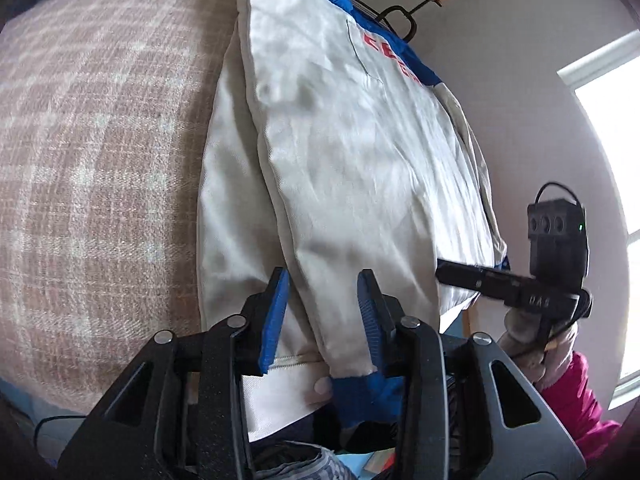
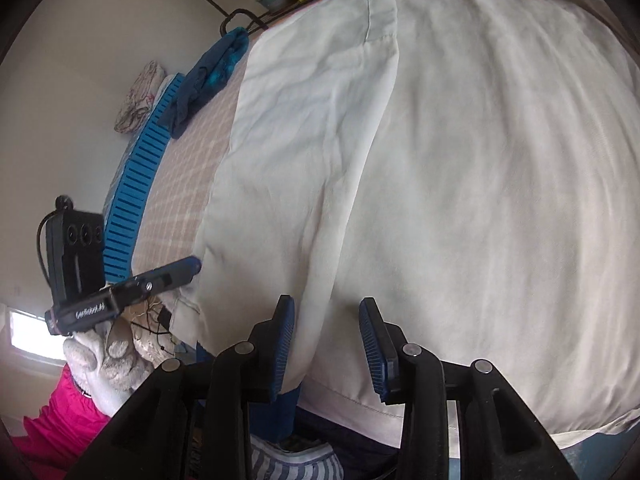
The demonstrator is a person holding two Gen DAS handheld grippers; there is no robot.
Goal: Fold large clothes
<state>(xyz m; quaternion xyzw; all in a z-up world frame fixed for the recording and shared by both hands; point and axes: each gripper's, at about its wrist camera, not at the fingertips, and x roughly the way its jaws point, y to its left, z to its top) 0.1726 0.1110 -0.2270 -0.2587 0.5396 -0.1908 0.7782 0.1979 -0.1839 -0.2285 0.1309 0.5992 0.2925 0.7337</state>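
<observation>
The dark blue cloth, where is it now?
In the right wrist view, the dark blue cloth lies upper left on the checked bedspread, beside the white jacket.

Ahead of the left gripper (image 1: pixel 324 292), the white jacket with blue trim and red lettering (image 1: pixel 352 152) covers the bed; to its left, the pink-and-white checked blanket (image 1: pixel 92 152) lies bare and passable. A black metal rack (image 1: pixel 396 16) bounds the far end. Left of the right gripper (image 2: pixel 326 320), a blue slatted plastic strip (image 2: pixel 136 184) and a crumpled dark blue garment (image 2: pixel 208 76) line the bed's edge.
</observation>
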